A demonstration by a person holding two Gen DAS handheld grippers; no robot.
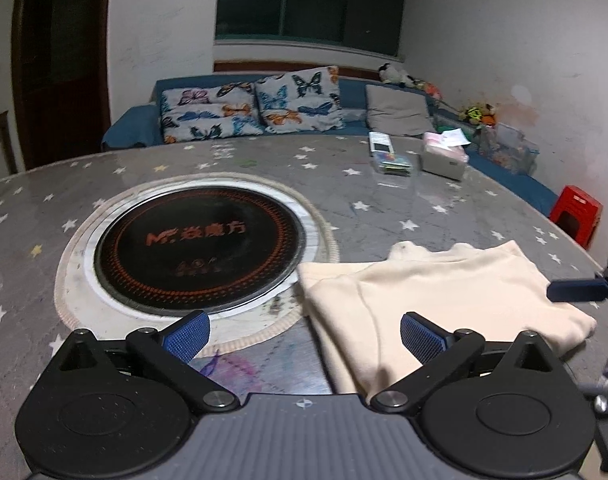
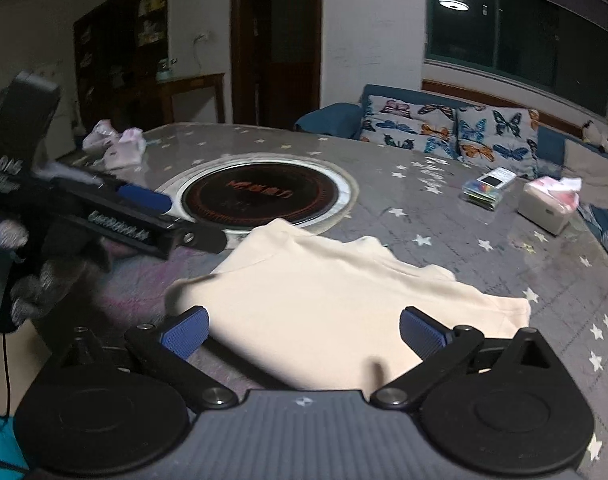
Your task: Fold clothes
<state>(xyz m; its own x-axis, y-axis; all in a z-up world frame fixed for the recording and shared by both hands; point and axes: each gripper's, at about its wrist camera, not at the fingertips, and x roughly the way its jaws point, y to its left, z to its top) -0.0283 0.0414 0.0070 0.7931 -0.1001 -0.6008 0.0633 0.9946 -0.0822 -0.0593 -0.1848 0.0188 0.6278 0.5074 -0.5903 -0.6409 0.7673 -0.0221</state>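
Cloth, cream soft knit garment (image 2: 336,292), folded, light and limp; take near corners. Left gripper (image 1: 304,338), right gripper (image 2: 304,334): wide open, empty.

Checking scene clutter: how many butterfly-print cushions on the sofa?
2. One butterfly cushion sits left of the other butterfly cushion, both against the blue sofa back beyond the table. A plain grey cushion lies to their right. More could be hidden off-frame.

Garment (image 1: 444,296) on table (image 1: 444,208), beside hotplate (image 1: 199,240)
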